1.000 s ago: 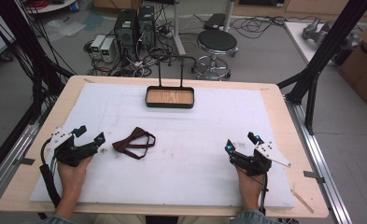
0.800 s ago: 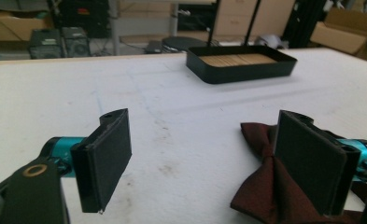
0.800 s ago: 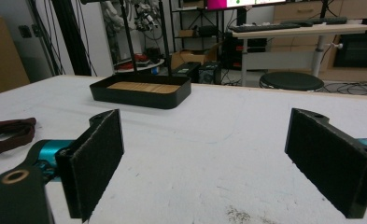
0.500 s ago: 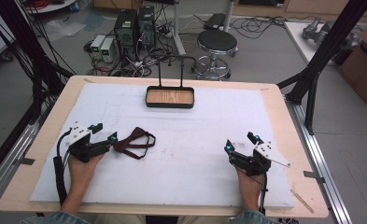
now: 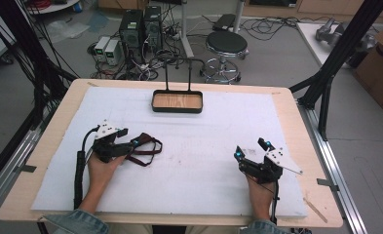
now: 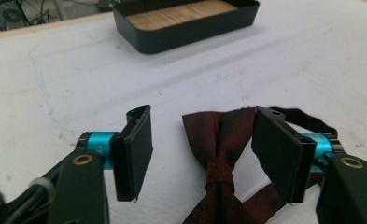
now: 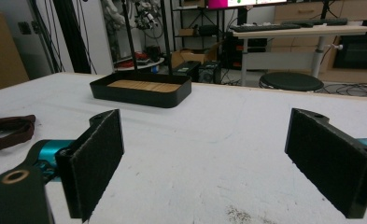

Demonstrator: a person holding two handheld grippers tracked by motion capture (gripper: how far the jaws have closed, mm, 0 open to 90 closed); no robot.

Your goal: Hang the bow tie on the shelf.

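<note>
On the white mat, high view: left gripper (image 5: 130,145) at the bow tie (image 5: 147,146); right gripper (image 5: 250,153) well apart, jaws wide. Left gripper view: jaws apart, tie's knot btwn them, unclamped. Right gripper view: black tray (image 7: 141,88) ahead, strap far left.

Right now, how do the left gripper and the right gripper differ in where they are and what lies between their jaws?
The left gripper has the dark red bow tie lying between its open jaws, not yet pinched; the right gripper has only bare white table cover between its jaws. In the high view the left gripper sits at the bow tie, the right gripper far from it. Both are open and hand-held.
</note>
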